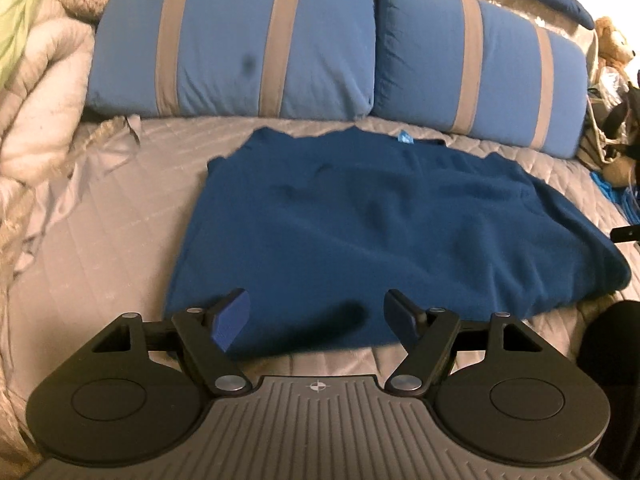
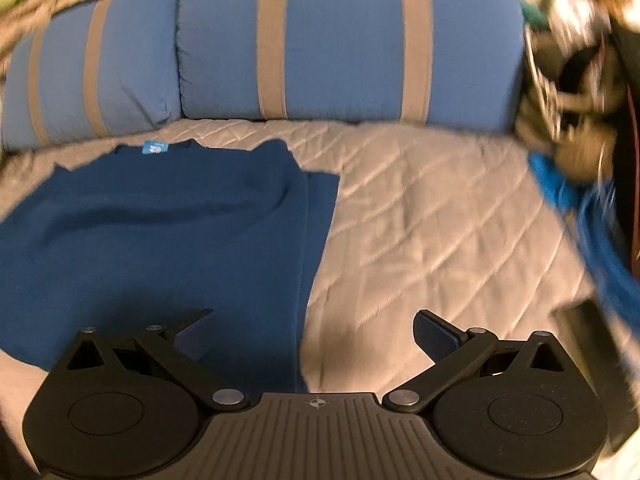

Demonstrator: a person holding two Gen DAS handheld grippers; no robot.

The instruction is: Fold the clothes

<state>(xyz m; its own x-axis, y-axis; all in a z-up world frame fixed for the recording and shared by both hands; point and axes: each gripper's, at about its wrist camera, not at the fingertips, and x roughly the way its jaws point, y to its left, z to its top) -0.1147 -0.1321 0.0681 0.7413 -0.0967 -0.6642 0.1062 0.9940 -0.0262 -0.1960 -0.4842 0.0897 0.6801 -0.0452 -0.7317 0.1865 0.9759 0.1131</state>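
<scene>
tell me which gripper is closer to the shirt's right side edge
Right. The right gripper straddles that edge of the blue shirt, jaws open. The left gripper hovers over the shirt's near hem, left of centre.

Navy shirt (image 1: pixel 380 220), grey quilted bedspread (image 2: pixel 440 220), blue tan-striped pillows (image 1: pixel 232 44).

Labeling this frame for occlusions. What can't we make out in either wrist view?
- Dark blue fleece garment: near hem hidden behind the left gripper in the left wrist view; left part cut off by the frame edge in the right wrist view.
- Light blue neck label: print too small to read.
- Clutter beside the bed: motion-blurred in the right wrist view.
- Right gripper: open, holds nothing.
</scene>
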